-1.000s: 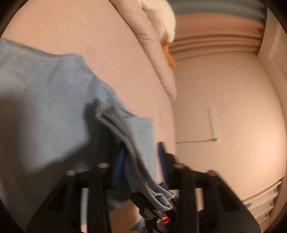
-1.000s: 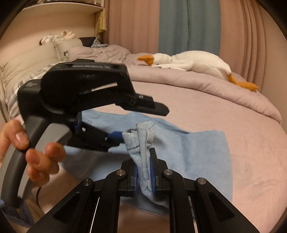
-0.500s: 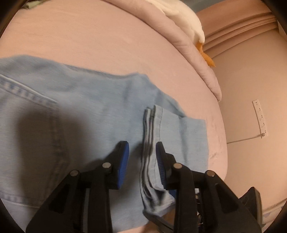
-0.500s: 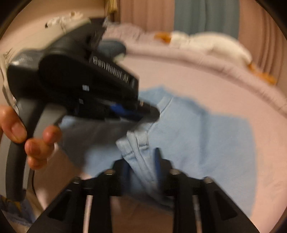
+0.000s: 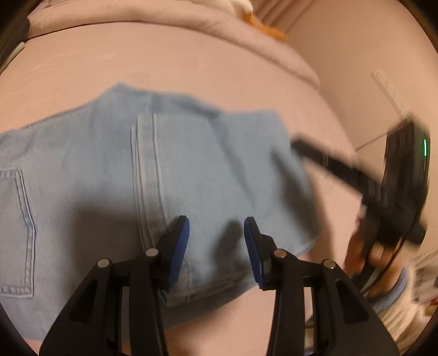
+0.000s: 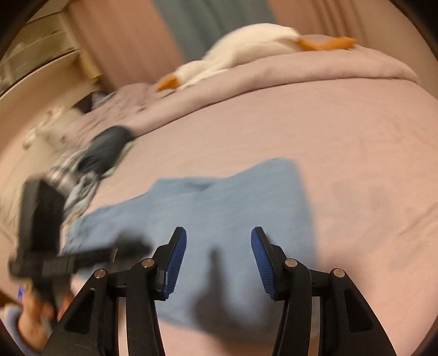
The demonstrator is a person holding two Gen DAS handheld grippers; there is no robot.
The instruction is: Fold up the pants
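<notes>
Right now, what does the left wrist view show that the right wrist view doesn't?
Only the left wrist view shows the jeans' back pocket, the stitched hem band folded on top, and a wall power strip. Only the right wrist view shows the blue curtain, shelves and the goose plush's whole body. Both show the folded jeans lying released on the pink bed, and both grippers, left and right, open.

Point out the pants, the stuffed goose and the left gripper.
pants (image 5: 219, 169): left wrist view, on the folded denim top layer.
stuffed goose (image 6: 246, 46): right wrist view, on its white body.
left gripper (image 5: 216, 246): left wrist view, midway between its fingertips.
</notes>
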